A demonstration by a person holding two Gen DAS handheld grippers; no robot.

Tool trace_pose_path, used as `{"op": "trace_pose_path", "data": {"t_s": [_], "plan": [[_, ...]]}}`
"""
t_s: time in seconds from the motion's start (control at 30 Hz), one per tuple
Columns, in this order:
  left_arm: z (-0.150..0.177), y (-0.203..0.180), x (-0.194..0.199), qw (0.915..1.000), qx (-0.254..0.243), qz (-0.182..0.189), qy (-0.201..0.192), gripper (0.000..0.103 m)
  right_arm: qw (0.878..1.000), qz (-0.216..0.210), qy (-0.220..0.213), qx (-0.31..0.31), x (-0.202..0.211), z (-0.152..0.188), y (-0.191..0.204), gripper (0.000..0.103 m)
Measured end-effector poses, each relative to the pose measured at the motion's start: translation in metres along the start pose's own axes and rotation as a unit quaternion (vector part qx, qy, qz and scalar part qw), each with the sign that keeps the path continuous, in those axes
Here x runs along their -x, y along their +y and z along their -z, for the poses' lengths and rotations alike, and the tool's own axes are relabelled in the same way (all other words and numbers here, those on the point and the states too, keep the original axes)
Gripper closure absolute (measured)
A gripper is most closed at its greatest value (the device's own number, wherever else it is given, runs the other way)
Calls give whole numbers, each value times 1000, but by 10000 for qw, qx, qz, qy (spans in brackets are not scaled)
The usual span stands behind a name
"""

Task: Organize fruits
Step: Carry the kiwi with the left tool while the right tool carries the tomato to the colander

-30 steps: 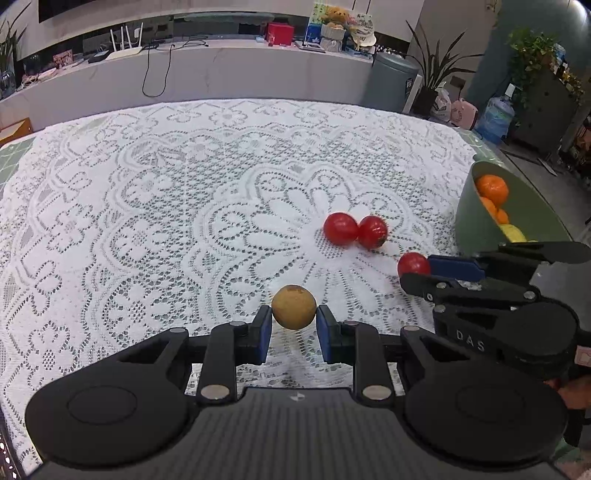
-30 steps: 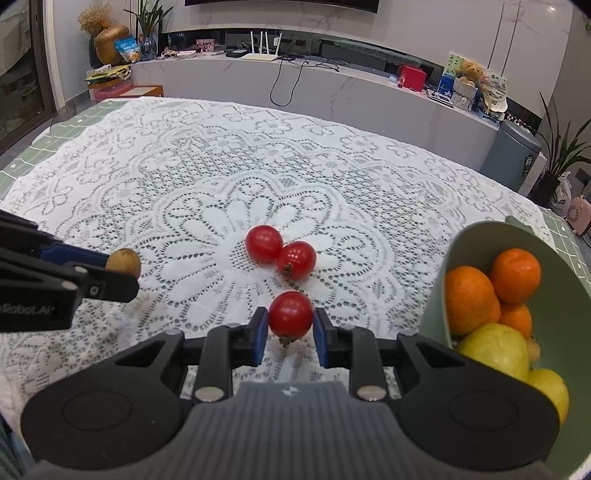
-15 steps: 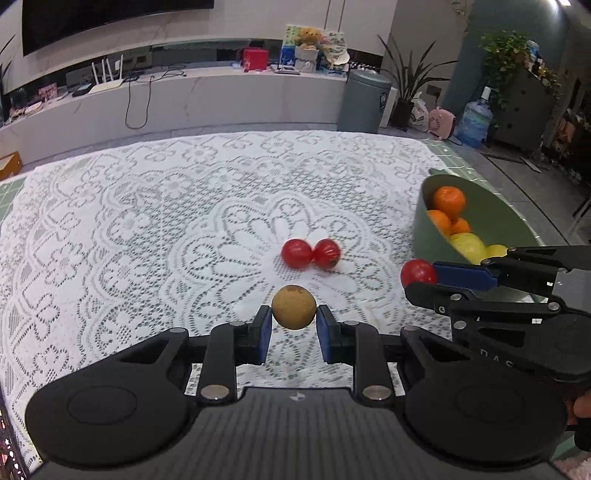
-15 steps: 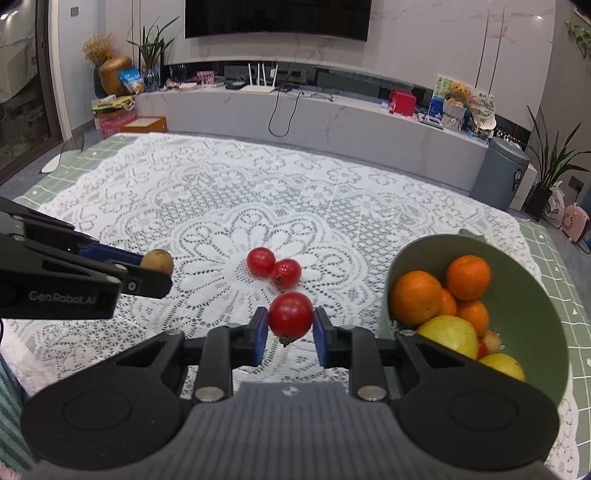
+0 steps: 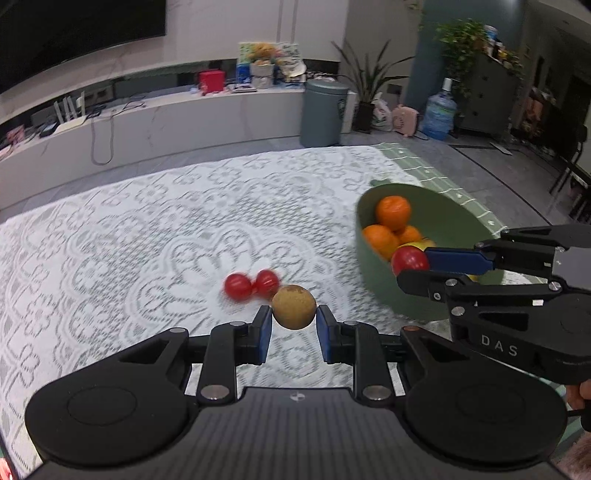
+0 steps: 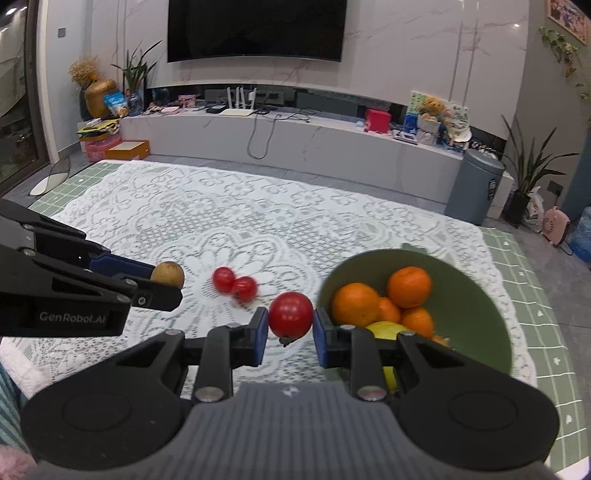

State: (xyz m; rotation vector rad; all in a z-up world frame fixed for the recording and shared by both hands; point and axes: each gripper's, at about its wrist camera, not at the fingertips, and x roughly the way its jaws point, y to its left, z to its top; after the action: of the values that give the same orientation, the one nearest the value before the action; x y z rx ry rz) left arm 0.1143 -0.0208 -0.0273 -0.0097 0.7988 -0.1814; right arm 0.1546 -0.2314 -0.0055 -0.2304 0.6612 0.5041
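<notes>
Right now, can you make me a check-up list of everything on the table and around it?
Surface: white lace tablecloth over a green checked mat.
Job's things: green bowl holding oranges and a yellow fruit; two red tomatoes touching on the cloth, blurred.
Clutter: nothing seen on the cloth.
Grippers: left gripper shut on a brown fruit; right gripper shut on a red tomato, both lifted off the cloth.
Cables: a cord hangs down the counter front.
Surroundings: TV, grey bin, potted plants, water bottle.
</notes>
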Motion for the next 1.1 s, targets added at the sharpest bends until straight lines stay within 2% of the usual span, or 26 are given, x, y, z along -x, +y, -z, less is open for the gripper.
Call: {"op": "trace_pose_path", "data": {"t_s": [0.6,1.1], "plan": [[-47,-51,-35,9972,-446,597,-73,74,9968,742,-71,-280,6,-4,-75,81],[-61,-69,-90,9946,-608,764,357,74,9968,717,333,-134,-32,-3,-97,81]]}}
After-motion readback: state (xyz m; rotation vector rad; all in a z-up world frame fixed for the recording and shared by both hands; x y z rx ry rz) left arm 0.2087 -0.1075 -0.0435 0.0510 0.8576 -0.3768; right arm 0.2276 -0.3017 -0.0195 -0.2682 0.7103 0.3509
